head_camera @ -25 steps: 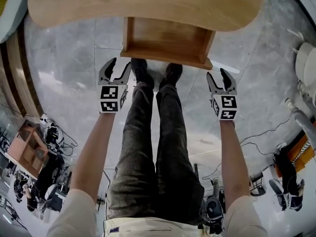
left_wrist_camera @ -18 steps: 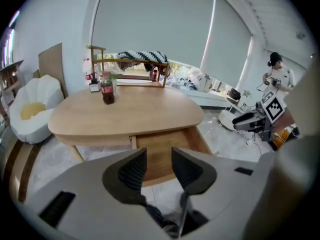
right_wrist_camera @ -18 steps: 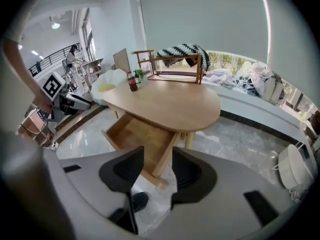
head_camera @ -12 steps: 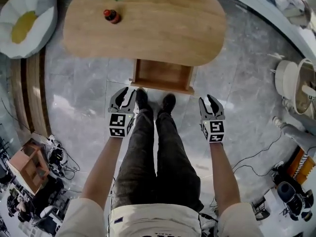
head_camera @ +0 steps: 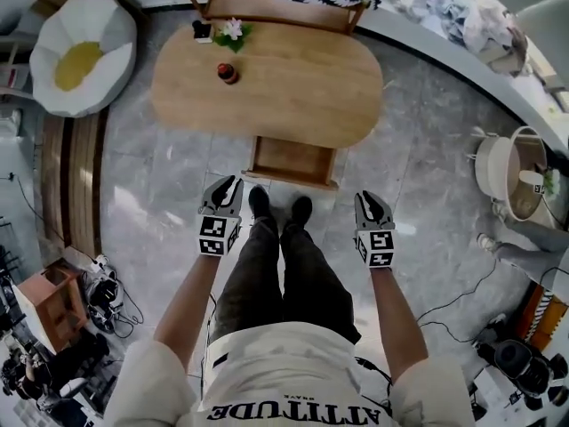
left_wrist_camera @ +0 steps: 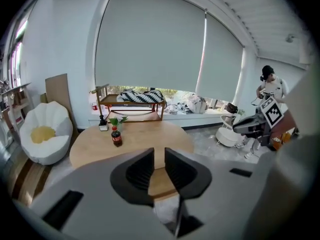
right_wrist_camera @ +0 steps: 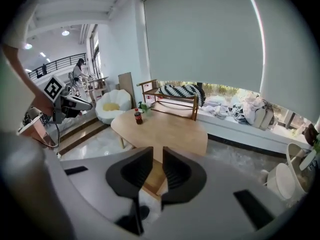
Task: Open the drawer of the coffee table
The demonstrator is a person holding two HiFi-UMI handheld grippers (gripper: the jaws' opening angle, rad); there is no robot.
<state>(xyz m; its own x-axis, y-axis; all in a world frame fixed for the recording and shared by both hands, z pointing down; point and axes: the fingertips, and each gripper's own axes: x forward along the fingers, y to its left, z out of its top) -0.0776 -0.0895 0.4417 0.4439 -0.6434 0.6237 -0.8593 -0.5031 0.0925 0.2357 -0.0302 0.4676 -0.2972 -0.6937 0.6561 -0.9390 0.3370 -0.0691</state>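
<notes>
Under the near long edge of the coffee table [head_camera: 293, 96], about midway along it, the drawer [head_camera: 293, 160] stands pulled out over the grey floor, its wooden bottom open to view from above. Its front panel faces the person, whose shoes are just beside it. Its long axis runs side to side, parallel to the table's long edge, and it slides across that axis, towards the person.

Judging from this, the opening step looks finished (or very nearly so). Any further pull would call for a gripper to go back down to the front panel with its jaws parted again; otherwise only standing clear remains.

Neither tool touches the drawer. The left gripper [head_camera: 228, 185] and the right gripper [head_camera: 369, 200] hang either side of the person's legs, tips pointing towards the table. Each gripper's own view shows its jaws closing on nothing, with a narrow slit left between the pads.

Farther out, a small dark bottle [head_camera: 228, 73] stands near the table's far left end.
</notes>
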